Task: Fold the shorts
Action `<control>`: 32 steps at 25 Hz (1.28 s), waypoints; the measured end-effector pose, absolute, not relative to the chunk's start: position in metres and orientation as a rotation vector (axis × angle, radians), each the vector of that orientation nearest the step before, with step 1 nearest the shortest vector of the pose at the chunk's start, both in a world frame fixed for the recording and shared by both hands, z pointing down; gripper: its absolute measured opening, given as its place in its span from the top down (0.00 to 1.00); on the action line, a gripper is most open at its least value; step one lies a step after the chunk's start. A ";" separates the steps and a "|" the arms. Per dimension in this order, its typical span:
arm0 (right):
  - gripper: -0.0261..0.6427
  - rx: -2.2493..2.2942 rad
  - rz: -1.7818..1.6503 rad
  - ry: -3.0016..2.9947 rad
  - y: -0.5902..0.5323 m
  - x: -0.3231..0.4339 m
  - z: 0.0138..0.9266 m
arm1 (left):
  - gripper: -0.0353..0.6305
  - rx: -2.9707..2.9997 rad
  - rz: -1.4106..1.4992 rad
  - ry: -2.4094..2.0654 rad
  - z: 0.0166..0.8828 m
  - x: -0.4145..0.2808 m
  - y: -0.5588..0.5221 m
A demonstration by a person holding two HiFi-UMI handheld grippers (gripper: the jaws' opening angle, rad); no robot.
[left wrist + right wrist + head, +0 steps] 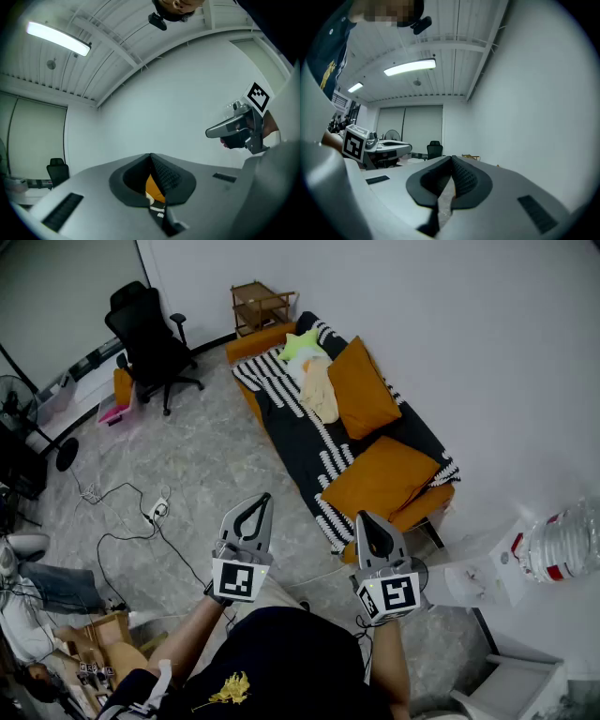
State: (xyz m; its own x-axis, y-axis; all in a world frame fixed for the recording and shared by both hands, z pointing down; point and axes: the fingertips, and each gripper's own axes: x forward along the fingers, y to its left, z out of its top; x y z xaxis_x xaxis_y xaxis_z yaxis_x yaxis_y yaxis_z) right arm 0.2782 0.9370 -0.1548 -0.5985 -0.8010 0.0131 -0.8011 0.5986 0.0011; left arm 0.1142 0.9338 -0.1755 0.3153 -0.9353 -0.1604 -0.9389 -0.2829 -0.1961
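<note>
Nearest: dark navy shirt torso (281,662). Beyond it, long orange sofa with black-and-white striped cover (300,442), set diagonally along the white wall. Two square orange cushions (364,387) on the seat. Crumpled cream fabric shorts (321,390) just beside the upper cushion, long axis along the sofa's length; waist end unreadable. Left gripper (258,509) and right gripper (367,528) both pressed together, pinching nothing, well apart from the shorts.

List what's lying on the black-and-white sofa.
On the black-and-white striped sofa: a leaning orange cushion, a flat orange cushion, a crumpled cream cloth, a lime-green item at the far end. Anything beneath them is covered.
</note>
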 end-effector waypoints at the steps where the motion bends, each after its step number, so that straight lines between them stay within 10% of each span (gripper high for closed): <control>1: 0.94 1.389 0.004 -2.794 0.939 0.276 -0.152 | 0.93 -2.301 -0.064 1.655 -0.175 0.115 0.937; 28: 0.94 1.479 -0.174 -2.643 0.961 0.280 -0.138 | 0.93 -2.378 -0.320 1.388 -0.154 0.148 0.955; 32: 0.77 1.495 -0.038 -2.552 0.963 0.292 -0.109 | 0.89 -2.388 -0.337 1.387 -0.147 0.145 0.953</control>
State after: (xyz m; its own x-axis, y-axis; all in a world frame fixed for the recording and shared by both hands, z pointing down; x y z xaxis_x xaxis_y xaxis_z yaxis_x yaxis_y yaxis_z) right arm 0.2921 0.9626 -0.1094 -0.4769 -0.8670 0.1444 -0.8623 0.4933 0.1144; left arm 0.1453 0.9533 -0.1475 0.4903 -0.8712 0.0259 -0.7862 -0.4549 -0.4183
